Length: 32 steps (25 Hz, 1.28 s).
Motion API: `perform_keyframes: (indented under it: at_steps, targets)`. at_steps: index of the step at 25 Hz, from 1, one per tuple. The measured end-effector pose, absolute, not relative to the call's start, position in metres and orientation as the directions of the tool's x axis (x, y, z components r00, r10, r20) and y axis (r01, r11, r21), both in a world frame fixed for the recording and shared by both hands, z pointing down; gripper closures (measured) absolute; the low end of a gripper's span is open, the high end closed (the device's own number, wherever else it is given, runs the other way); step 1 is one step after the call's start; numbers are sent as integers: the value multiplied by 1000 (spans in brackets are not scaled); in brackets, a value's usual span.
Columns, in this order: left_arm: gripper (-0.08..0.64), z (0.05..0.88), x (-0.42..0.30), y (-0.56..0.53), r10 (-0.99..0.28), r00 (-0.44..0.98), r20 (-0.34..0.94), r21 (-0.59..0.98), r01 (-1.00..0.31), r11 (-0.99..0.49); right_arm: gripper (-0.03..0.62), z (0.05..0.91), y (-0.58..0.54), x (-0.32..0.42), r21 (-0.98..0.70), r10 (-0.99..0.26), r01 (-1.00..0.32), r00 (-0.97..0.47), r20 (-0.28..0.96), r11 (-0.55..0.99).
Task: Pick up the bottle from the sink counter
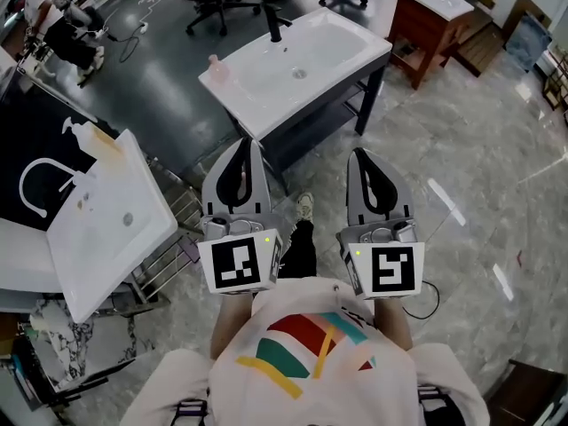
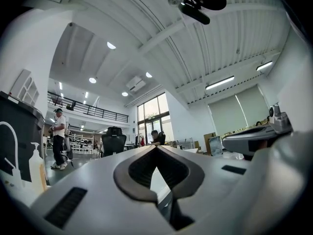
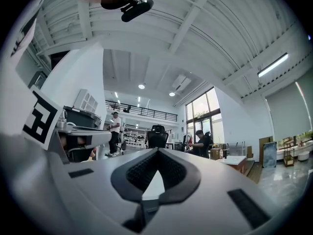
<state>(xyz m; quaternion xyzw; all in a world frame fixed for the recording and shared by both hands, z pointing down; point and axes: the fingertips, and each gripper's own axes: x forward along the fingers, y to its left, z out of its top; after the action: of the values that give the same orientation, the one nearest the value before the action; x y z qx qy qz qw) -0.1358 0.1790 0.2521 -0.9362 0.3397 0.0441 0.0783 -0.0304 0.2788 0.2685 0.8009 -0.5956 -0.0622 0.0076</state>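
Well ahead of us, the small pink bottle [image 1: 216,67] stood untouched on the left corner of the white sink surface [image 1: 351,41]. We held the left gripper [image 1: 251,149] and right gripper [image 1: 361,160] by our chest, fingers pressed together and empty, presumably because the approach had not begun.

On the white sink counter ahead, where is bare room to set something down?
Bare: the near corner of the sink counter, bordered by the pink bottle and the basin. Crowded: the far edge, by the black faucet.
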Motion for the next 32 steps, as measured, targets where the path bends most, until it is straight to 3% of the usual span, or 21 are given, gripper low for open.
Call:
perform_keyframes:
  at_steps: [14,32]
  targets:
    - [541,266,-82,109,-608,782,-134,-78,-620,-781,580,277,221,21,116,-934,-927,351,-70,-357]
    - [541,262,-1,-38,-611,781,-125,-38,-619,-784,580,275,54,91,150,-964,-953,264,-20,-264]
